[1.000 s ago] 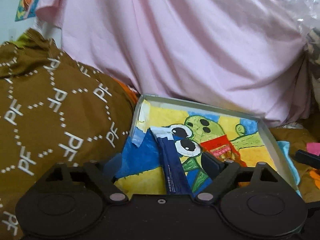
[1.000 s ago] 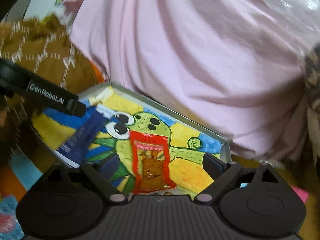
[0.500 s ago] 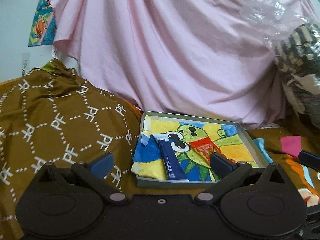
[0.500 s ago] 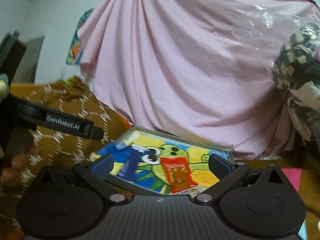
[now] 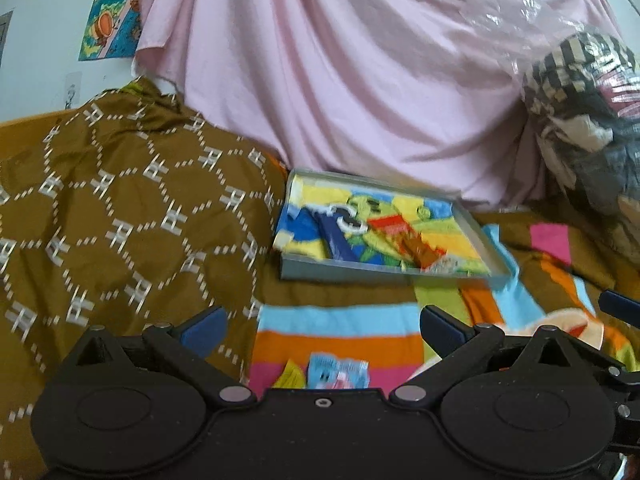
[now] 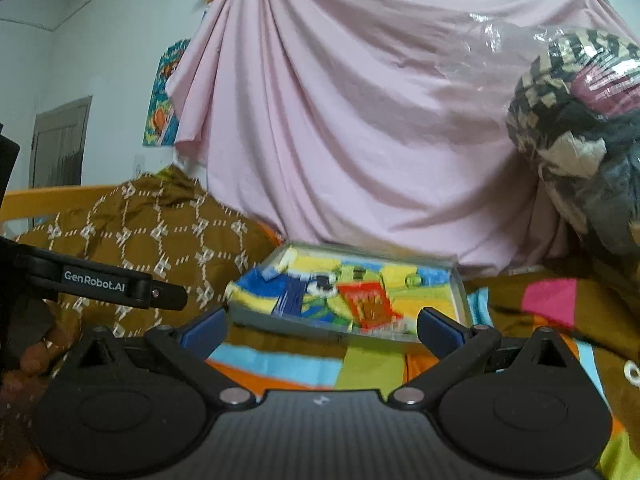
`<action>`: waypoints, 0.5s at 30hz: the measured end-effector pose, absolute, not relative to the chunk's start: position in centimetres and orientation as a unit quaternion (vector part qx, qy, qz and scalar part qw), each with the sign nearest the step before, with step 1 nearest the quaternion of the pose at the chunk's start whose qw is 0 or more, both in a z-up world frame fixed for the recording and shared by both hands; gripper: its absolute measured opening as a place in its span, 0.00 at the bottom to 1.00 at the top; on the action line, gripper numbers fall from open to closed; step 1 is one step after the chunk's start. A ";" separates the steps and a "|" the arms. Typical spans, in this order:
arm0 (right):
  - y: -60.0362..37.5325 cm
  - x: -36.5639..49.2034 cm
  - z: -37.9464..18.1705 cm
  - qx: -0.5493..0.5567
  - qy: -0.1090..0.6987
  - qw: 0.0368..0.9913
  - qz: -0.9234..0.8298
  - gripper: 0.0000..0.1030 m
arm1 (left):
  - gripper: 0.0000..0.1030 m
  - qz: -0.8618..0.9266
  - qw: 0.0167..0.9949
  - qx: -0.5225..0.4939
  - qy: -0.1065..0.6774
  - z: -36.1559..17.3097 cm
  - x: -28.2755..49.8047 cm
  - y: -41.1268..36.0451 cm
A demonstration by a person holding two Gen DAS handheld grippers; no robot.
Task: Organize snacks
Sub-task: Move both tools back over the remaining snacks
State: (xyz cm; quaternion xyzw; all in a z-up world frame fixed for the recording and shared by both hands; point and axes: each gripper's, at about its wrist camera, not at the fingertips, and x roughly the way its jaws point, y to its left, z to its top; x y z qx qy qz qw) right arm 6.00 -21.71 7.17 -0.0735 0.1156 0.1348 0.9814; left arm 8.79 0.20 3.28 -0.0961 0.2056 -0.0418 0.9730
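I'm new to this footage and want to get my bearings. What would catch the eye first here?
A huge pink sheet drapes the whole background. Below it, a grey tray lined with a bright frog cartoon holds a dark blue packet and a red packet. Nearer, both open tongs, left and right, hover over a striped cloth.

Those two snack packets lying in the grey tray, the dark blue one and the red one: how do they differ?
The blue packet is long and narrow; the red packet is wider. The blue packet lies in the tray's left half, while the red packet lies right of the middle. The blue packet looks plain dark blue with a pale top end; the red packet shows a brown panel. Both lie flat on the cartoon picture lining the tray, apart from each other and held by no fingers.
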 end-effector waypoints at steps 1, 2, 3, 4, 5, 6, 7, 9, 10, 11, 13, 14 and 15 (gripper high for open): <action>-21.7 5.5 6.7 -0.074 0.123 0.980 0.135 1.00 | 0.99 -0.041 0.973 -0.091 0.207 2.8 8.3 0.2; -21.6 5.0 6.2 -0.074 0.133 0.979 0.135 1.00 | 0.99 -0.040 0.974 -0.084 0.209 2.4 7.8 0.2; -21.5 4.6 5.7 -0.075 0.141 0.978 0.135 1.00 | 0.99 -0.039 0.974 -0.074 0.211 1.9 7.3 0.3; -21.4 4.1 5.2 -0.076 0.148 0.977 0.137 1.00 | 0.99 -0.037 0.974 -0.062 0.213 1.3 6.8 0.3; -21.3 3.8 4.7 -0.077 0.156 0.975 0.139 1.00 | 0.99 -0.037 0.974 -0.052 0.217 0.8 6.4 0.3; -21.2 3.4 4.1 -0.080 0.163 0.973 0.139 1.00 | 0.99 -0.037 0.974 -0.043 0.221 0.3 6.1 0.3; -21.0 3.1 3.7 -0.084 0.171 0.972 0.139 1.00 | 0.99 -0.037 0.973 -0.034 0.226 -0.1 5.8 0.3; -20.8 2.5 2.7 -0.089 0.186 0.968 0.142 1.00 | 0.99 -0.038 0.971 -0.024 0.233 -0.7 5.3 0.4; -20.7 2.2 2.4 -0.089 0.193 0.966 0.144 1.00 | 0.99 -0.038 0.971 -0.022 0.237 -1.0 5.0 0.4; -20.7 2.0 2.0 -0.088 0.200 0.965 0.144 1.00 | 0.99 -0.039 0.970 -0.021 0.239 -1.2 4.8 0.4; -20.7 1.6 1.5 -0.083 0.213 0.963 0.143 1.00 | 0.99 -0.043 0.968 -0.021 0.247 -1.8 4.5 0.4; -20.6 1.5 1.2 -0.081 0.220 0.962 0.142 1.00 | 0.99 -0.046 0.966 -0.021 0.252 -2.0 4.4 0.2; -20.7 1.4 1.0 -0.079 0.226 0.960 0.141 1.00 | 0.99 -0.050 0.965 -0.021 0.258 -2.2 4.5 0.1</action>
